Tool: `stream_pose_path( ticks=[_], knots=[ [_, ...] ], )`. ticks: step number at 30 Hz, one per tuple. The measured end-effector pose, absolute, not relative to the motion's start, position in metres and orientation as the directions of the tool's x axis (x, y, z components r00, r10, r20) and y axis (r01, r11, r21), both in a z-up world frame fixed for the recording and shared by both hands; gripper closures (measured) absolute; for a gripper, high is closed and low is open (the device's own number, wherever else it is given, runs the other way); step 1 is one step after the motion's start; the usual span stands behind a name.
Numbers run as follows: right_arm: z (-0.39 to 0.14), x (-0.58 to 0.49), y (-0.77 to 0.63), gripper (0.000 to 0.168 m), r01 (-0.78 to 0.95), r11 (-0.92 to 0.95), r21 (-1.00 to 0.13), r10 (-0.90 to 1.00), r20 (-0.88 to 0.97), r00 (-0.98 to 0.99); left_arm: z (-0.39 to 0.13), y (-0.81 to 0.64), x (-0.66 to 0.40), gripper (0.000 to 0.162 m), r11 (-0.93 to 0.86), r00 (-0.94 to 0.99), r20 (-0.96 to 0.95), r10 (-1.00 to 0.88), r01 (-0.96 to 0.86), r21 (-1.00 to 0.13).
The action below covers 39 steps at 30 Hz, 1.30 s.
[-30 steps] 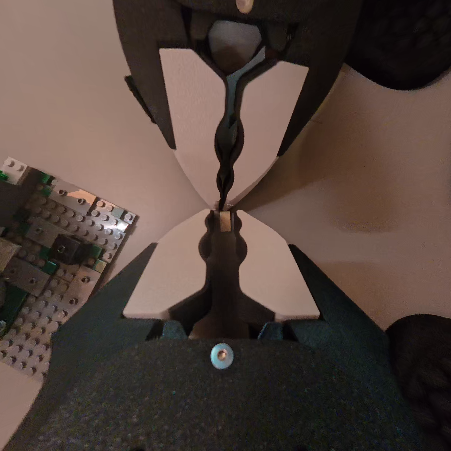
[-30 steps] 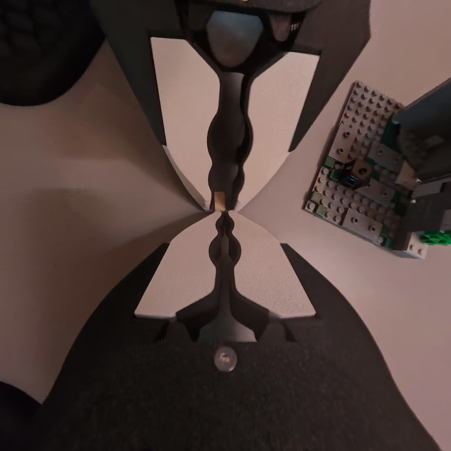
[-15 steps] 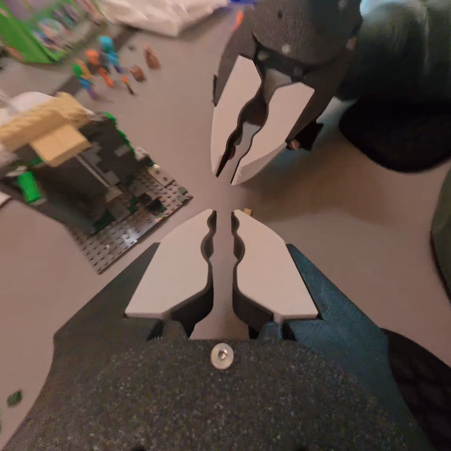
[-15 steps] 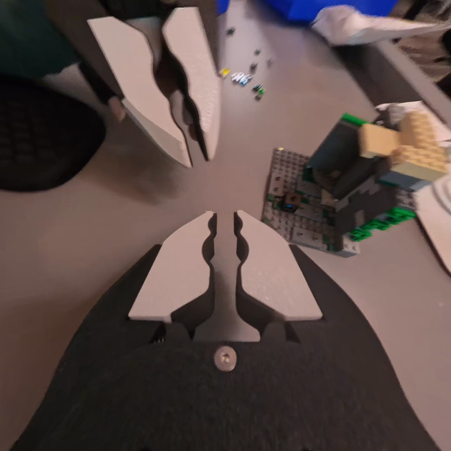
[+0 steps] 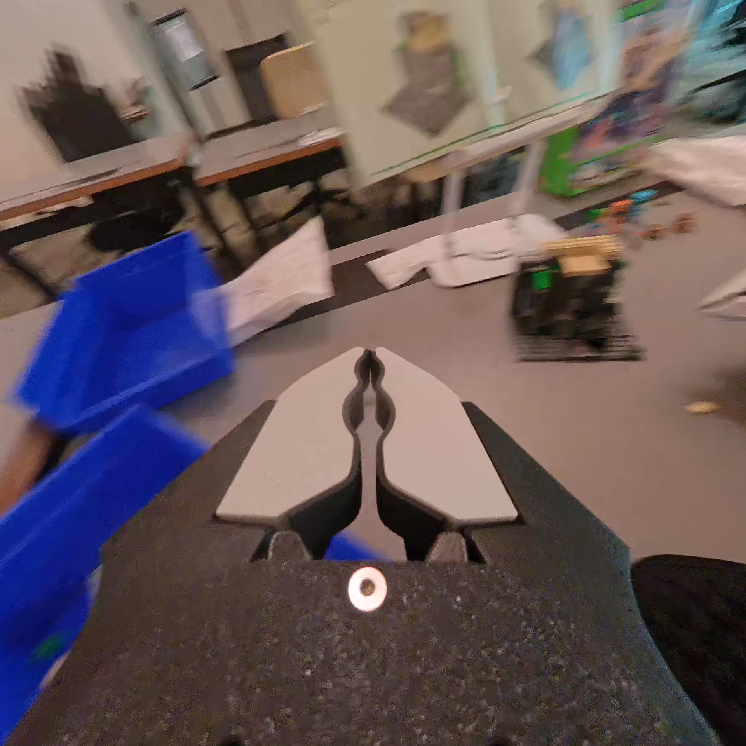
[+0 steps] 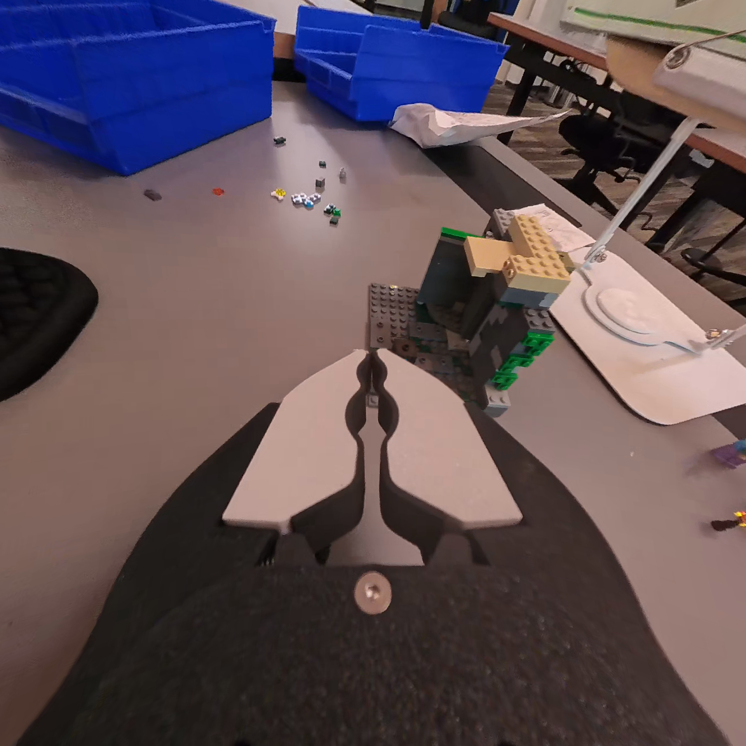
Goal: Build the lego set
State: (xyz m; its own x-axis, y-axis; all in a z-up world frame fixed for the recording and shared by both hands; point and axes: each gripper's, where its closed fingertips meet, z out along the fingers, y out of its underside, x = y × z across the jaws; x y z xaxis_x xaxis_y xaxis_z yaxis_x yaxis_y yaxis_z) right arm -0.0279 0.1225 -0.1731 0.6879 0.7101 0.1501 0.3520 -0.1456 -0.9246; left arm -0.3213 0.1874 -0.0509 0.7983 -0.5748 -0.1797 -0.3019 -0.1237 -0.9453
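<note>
The partly built lego set (image 6: 476, 323) stands on a grey studded baseplate (image 6: 389, 311), with dark walls, green bricks and a tan top. My right gripper (image 6: 371, 355) is shut and empty, its tips just in front of the baseplate's near left corner. In the blurred left wrist view the set (image 5: 565, 306) stands at the right. My left gripper (image 5: 368, 353) is shut and empty above the grey table. A small tan piece (image 5: 700, 407) lies on the table at the far right.
Blue bins (image 6: 133, 80) stand at the back, and also show at the left in the left wrist view (image 5: 121, 335). Several small loose pieces (image 6: 306, 198) lie before them. A crumpled paper (image 6: 456, 121), a white lamp base (image 6: 646, 335), a black pad (image 6: 36, 319) and minifigures (image 6: 730, 456) surround the set. To reach the small tan piece (image 5: 700, 407) in a straight line is about 9 cm for my right fingers, about 35 cm for my left.
Both grippers held a tan piece tip to tip, then opened and left it on the table. Both have since shut empty, lifted and tilted up; the left one swings left.
</note>
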Motion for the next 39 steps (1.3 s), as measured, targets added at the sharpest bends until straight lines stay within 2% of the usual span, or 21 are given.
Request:
stream_pose_path(
  ticks=[3,7,11,12,16,20,24,29,31,33,35,37,39],
  knots=[
    [-0.17,-0.027,0.123,0.168,0.327,-0.158,-0.931,0.708,0.124,0.695,-0.049,0.215,-0.412,0.162,-0.289,0.879,-0.251,-0.405,-0.384,-0.877],
    [-0.173,-0.026,0.123,0.168,0.352,-0.156,-0.923,0.708,0.144,0.692,-0.067,0.235,-0.497,0.162,-0.53,0.925,-0.252,-0.285,-0.371,-0.763],
    [-0.18,-0.028,0.122,0.168,0.389,-0.148,-0.909,0.715,0.173,0.677,-0.111,0.246,-0.555,0.162,-0.723,0.912,-0.342,-0.224,-0.391,-0.569],
    [-0.181,-0.028,0.122,0.168,0.399,-0.144,-0.905,0.716,0.183,0.674,-0.128,0.242,-0.558,0.153,-0.774,0.917,-0.311,-0.25,-0.382,-0.505],
    [-0.183,-0.028,0.119,0.168,0.437,-0.13,-0.89,0.725,0.215,0.655,-0.179,0.208,-0.535,0.144,-0.834,0.874,-0.119,-0.47,-0.484,-0.265],
    [-0.186,-0.028,0.118,0.168,0.442,-0.132,-0.887,0.735,0.212,0.645,-0.209,0.178,-0.523,0.136,-0.749,0.753,-0.111,-0.649,-0.658,-0.076],
    [-0.189,-0.029,0.117,0.168,0.455,-0.127,-0.882,0.746,0.217,0.63,-0.231,0.16,-0.515,0.13,-0.675,0.671,-0.083,-0.737,-0.737,0.035],
    [-0.19,-0.03,0.115,0.168,0.476,-0.112,-0.872,0.75,0.24,0.616,-0.249,0.158,-0.515,0.129,-0.626,0.621,-0.084,-0.78,-0.775,0.087],
    [-0.191,-0.03,0.114,0.168,0.481,-0.109,-0.87,0.753,0.243,0.611,-0.25,0.16,-0.515,0.133,-0.626,0.62,-0.086,-0.78,-0.776,0.084],
    [-0.192,-0.031,0.114,0.168,0.485,-0.108,-0.868,0.756,0.246,0.607,-0.251,0.158,-0.514,0.144,-0.615,0.611,-0.078,-0.788,-0.783,0.094],
    [-0.192,-0.031,0.113,0.168,0.489,-0.104,-0.866,0.758,0.25,0.603,-0.25,0.158,-0.516,0.145,-0.615,0.608,-0.093,-0.788,-0.781,0.111],
    [-0.191,-0.032,0.113,0.168,0.489,-0.097,-0.867,0.758,0.254,0.601,-0.245,0.162,-0.514,0.145,-0.626,0.618,-0.11,-0.779,-0.776,0.075],
    [-0.188,-0.033,0.112,0.168,0.483,-0.084,-0.872,0.757,0.259,0.6,-0.227,0.171,-0.499,0.145,-0.639,0.64,-0.122,-0.758,-0.767,-0.054]
  ],
)
